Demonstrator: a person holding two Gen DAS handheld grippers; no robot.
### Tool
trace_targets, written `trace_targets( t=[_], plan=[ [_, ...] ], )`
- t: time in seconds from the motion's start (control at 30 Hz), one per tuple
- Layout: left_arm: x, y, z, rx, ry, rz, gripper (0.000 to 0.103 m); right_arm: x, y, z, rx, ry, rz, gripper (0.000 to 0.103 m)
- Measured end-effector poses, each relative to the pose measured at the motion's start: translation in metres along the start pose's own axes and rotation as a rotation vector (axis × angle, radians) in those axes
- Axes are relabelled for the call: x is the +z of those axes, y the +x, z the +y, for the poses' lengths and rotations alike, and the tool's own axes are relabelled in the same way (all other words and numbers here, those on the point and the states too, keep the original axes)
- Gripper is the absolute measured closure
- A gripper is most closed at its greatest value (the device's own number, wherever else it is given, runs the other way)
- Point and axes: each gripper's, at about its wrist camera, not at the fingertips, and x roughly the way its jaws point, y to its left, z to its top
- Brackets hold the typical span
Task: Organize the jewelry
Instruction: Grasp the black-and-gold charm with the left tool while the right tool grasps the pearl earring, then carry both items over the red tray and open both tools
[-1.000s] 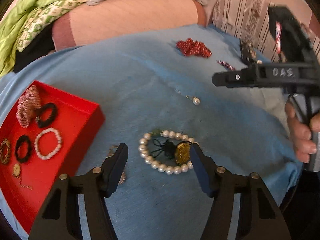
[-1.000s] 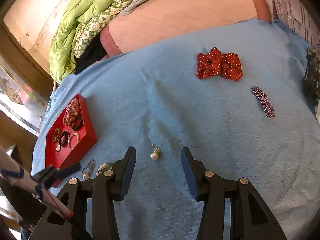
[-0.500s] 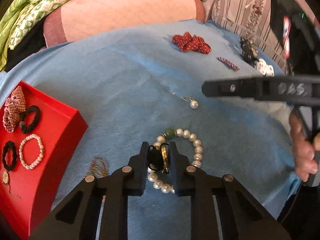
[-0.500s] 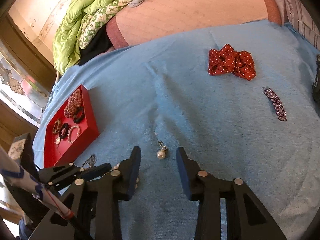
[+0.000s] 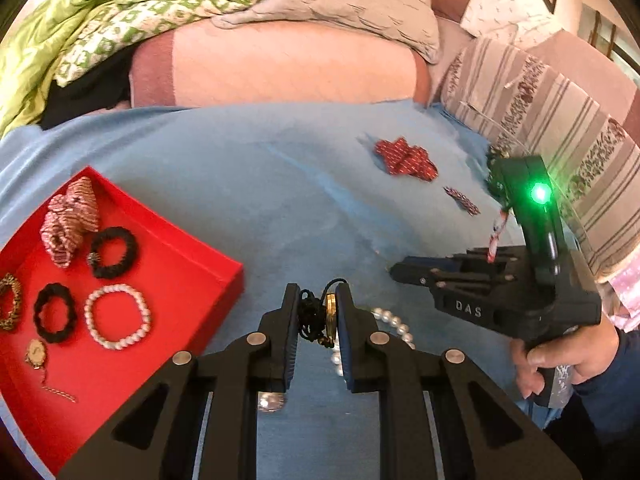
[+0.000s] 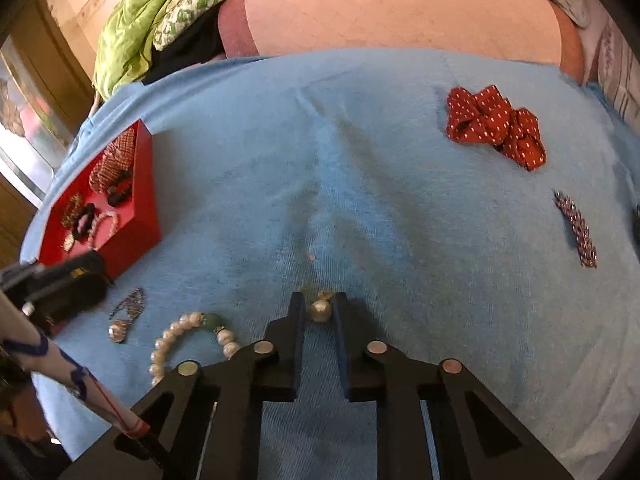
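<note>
Two handheld grippers work over a bed spread with a blue blanket (image 6: 400,200), where jewelry is being sorted into a red tray (image 5: 224,276) at the left. The left gripper (image 5: 318,312) has its fingers drawn nearly together on a gold pendant with a black cord (image 5: 326,316), pinched between the pads; a strand of pearls (image 5: 394,326) trails from beside the right finger, and the right wrist view shows more of it lying on the blanket. The right gripper (image 6: 319,306) has its fingers closing around a single pearl earring (image 6: 321,311), which sits between the tips on the blanket; whether the pads already press on it cannot be told. A hand (image 5: 568,356) grips the right gripper's handle at the right edge. In the tray lie a white pearl bracelet (image 5: 118,316), two black hair ties (image 5: 114,252), a striped scrunchie (image 5: 72,216) and a small gold watch (image 5: 36,350). On the blanket, a red dotted scrunchie (image 6: 496,124) rests at the far right, a beaded hair clip (image 6: 576,228) nearer at the right, and a silver chain piece (image 6: 126,312) near the tray's corner.
</note>
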Motion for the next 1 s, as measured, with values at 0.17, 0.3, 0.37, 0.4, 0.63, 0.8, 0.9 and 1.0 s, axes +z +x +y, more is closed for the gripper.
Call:
trace_targets(
  t=[0.17, 0.3, 0.37, 0.4, 0.63, 0.8, 0.9, 1.0],
  plan=[
    [0.003, -0.008, 0.013, 0.012, -0.026, -0.018, 0.086, -0.002, -0.006, 0.001, -0.021, -0.023, -0.004, 0.091],
    [0.007, -0.019, 0.025, 0.027, -0.055, -0.048, 0.086, 0.003, -0.027, -0.002, 0.047, 0.027, -0.068, 0.091],
    [0.008, -0.026, 0.032, 0.038, -0.072, -0.064, 0.086, 0.007, -0.038, 0.0, 0.091, 0.044, -0.106, 0.091],
    [0.008, -0.03, 0.037, 0.042, -0.084, -0.073, 0.086, 0.009, -0.045, 0.003, 0.113, 0.046, -0.128, 0.091],
    [0.004, -0.053, 0.068, 0.096, -0.138, -0.109, 0.086, 0.022, -0.07, 0.046, 0.235, 0.015, -0.22, 0.091],
    [-0.002, -0.067, 0.088, 0.125, -0.171, -0.122, 0.086, 0.027, -0.077, 0.071, 0.279, -0.001, -0.237, 0.091],
    [-0.006, -0.074, 0.098, 0.134, -0.185, -0.126, 0.086, 0.027, -0.077, 0.084, 0.304, -0.001, -0.237, 0.091],
    [-0.011, -0.079, 0.108, 0.151, -0.196, -0.122, 0.086, 0.028, -0.076, 0.099, 0.318, -0.015, -0.229, 0.091]
  ],
)
